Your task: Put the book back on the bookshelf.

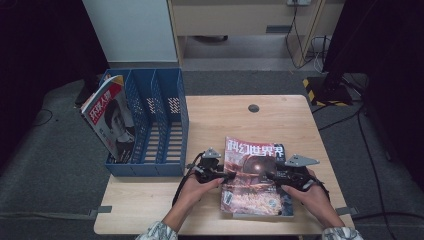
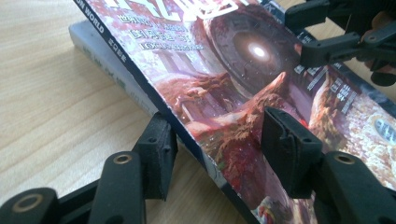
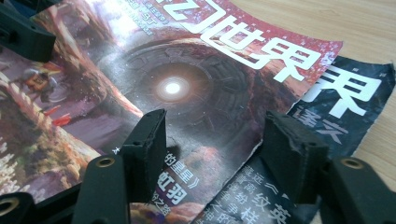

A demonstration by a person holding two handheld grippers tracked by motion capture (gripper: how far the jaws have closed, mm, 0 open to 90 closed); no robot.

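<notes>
You hold the top magazine (image 1: 253,172) of a small stack at the near side of the wooden table (image 1: 220,120), one gripper at each of its long edges. Your left gripper (image 1: 226,175) bites the spine edge at the cover's nine o'clock: in the left gripper view (image 2: 219,140) one jaw sits under the lifted cover and the other on top of its red artwork, the pads (image 2: 285,149) pinching the magazine. Your right gripper (image 1: 272,176) works the three o'clock edge; in the right gripper view (image 3: 212,140) its jaws straddle the torn cover edge, but you cannot tell whether they press on it. A second magazine (image 3: 355,98) lies beneath, peeking out. At ten o'clock from the stack stands the blue file rack (image 1: 170,125), with another magazine (image 1: 111,117) leaning in its leftmost slot.
</notes>
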